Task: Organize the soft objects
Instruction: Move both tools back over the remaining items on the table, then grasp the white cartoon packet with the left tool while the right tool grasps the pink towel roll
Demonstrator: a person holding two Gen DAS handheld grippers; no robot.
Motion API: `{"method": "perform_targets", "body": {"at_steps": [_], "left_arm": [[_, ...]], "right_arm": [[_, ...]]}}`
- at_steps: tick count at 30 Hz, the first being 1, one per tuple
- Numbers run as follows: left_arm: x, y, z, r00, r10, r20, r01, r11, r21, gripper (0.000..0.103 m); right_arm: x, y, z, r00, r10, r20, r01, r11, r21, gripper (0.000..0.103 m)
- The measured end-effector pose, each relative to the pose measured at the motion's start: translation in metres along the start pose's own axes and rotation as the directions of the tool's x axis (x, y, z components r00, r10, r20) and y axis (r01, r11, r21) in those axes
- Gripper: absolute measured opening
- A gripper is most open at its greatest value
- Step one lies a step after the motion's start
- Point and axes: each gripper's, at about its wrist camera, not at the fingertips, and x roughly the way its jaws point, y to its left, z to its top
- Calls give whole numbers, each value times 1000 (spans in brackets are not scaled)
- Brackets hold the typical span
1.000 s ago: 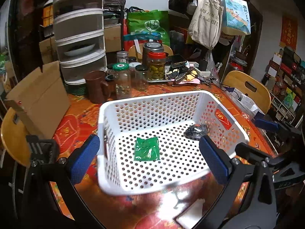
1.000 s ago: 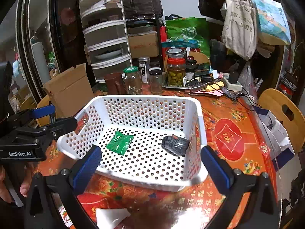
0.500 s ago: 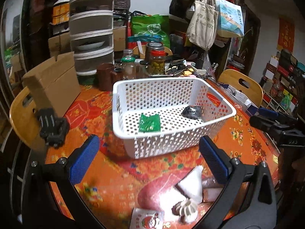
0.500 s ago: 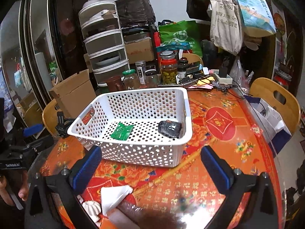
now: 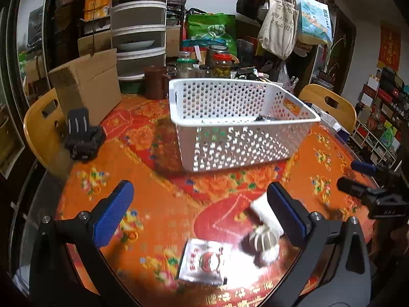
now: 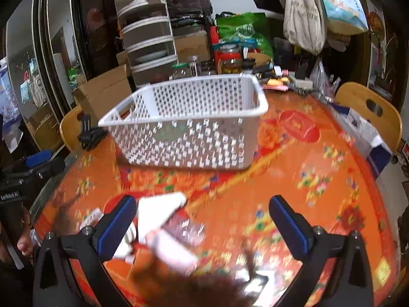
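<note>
A white perforated basket (image 5: 237, 125) (image 6: 189, 128) stands mid-table; a green packet (image 5: 213, 134) and a dark soft item (image 5: 264, 119) show inside it. Near the table's front edge lie a red-and-white sachet (image 5: 204, 262), a white ribbed soft piece (image 5: 263, 239), a white pouch (image 6: 158, 211) and a dark packet (image 6: 186, 229). My left gripper (image 5: 199, 217) is open and empty above the sachet. My right gripper (image 6: 202, 227) is open and empty over the pouch and dark packet. Brown fuzzy stuff (image 6: 194, 289) blurs the bottom of the right wrist view.
A cardboard box (image 5: 87, 87), a black clamp (image 5: 81, 135), a brown mug (image 5: 156, 81) and several jars (image 5: 222, 64) stand behind and left of the basket. Wooden chairs (image 5: 329, 105) ring the orange-patterned table (image 6: 306, 179). A stacked drawer unit (image 5: 139, 35) stands behind.
Both grippers have pulled back from the basket toward the table's near edge and dropped lower. The loose items at the front have come into view. Both stay open.
</note>
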Motion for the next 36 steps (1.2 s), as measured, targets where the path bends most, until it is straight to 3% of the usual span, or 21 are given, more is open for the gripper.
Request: {"method": "perform_targets", "body": {"at_steps": [11,20,24,34,36], "left_arm": [[16,12,-71,997,-54,-63,50,996,-74,103],[38,6,-106,991,-47,-128,44,999,-25,102],[48,0,-112,988,-40,-146,38,999,-11,91],[60,-16,-120,988,0,-157,13,997,77,75],[60,-17,-120,989,-4,-150,16,996,83,63]], "right_arm": [[22,13,-68,992,87,-91,-86,996,15,101],[36,16,-78,988,100,-121,-98,995,25,83],[42,18,-79,987,96,-126,-95,995,9,74],[47,20,-78,992,69,-109,-72,997,-20,73],[48,22,-79,993,58,-100,-62,997,-34,73]]}}
